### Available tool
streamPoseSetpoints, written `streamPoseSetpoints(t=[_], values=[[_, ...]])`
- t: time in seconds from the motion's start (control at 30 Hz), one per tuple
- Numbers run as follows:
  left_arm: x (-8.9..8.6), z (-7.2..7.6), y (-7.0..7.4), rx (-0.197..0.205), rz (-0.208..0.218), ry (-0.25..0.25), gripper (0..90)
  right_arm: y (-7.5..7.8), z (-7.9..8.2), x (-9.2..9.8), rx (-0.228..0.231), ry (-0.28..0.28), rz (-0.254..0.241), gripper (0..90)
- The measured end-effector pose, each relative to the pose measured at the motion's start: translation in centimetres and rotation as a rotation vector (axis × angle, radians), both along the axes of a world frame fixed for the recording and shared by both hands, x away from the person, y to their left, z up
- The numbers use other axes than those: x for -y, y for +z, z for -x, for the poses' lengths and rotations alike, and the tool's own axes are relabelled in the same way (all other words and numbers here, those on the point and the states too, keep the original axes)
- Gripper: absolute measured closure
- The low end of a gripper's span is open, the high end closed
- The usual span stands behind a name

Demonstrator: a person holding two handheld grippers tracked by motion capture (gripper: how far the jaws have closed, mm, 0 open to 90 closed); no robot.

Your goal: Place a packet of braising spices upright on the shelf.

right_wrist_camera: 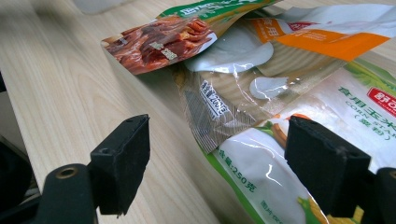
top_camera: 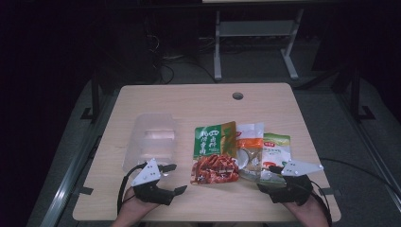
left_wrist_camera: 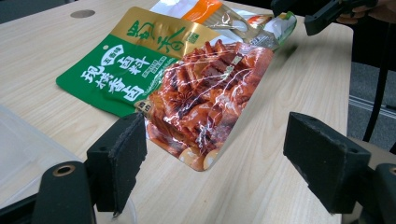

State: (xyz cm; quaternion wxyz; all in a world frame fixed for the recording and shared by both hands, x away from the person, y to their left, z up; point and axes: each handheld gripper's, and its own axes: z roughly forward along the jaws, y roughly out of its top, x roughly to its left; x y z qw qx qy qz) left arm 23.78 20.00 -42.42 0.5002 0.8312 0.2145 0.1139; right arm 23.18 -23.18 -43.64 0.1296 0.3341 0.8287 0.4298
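Our wooden desk (top_camera: 198, 101) with its load

On it we see a clear plastic box (top_camera: 152, 138) and three food pouches: red-green (top_camera: 215, 152), orange-white (top_camera: 249, 150), green-white (top_camera: 275, 150).

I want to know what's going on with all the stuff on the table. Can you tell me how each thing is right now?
left gripper: jaws open, holding nothing.
right gripper: jaws open, holding nothing.
green and red packet: lying flat, looks sealed.
orange and white packet: lying flat, overlapping its neighbours.
white and green packet: lying flat, partly under the right gripper.
clear plastic container: looks empty, no lid visible.
table: bare at the far end.
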Motion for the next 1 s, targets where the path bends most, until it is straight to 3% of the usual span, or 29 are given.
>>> streamPoseSetpoints(t=[0.43,0.63,0.73,0.9,0.97,1.0], values=[[1.2,-0.1,-0.2,-0.014,0.011,-0.013,22.0,0.7,-0.8,-0.2,0.003,0.006,-0.026,22.1],[1.8,-0.4,-0.2,-0.011,-0.003,-0.012,22.0,2.1,-2.0,-1.3,-0.014,0.013,-0.037,21.4],[1.9,-0.7,-0.3,-0.012,-0.007,-0.005,22.0,2.8,-2.9,-1.9,-0.007,0.022,-0.022,21.4],[2.1,-0.9,-0.4,-0.014,-0.005,-0.003,22.1,3.7,-5.2,-3.1,-0.033,0.032,-0.017,21.2],[2.2,-0.8,-0.3,-0.006,-0.015,-0.001,22.1,3.8,-5.7,-3.3,-0.043,0.030,-0.017,21.2],[2.3,-0.5,0.0,0.018,-0.014,-0.003,22.1,4.2,-6.7,-3.8,-0.048,0.034,-0.011,21.2]])
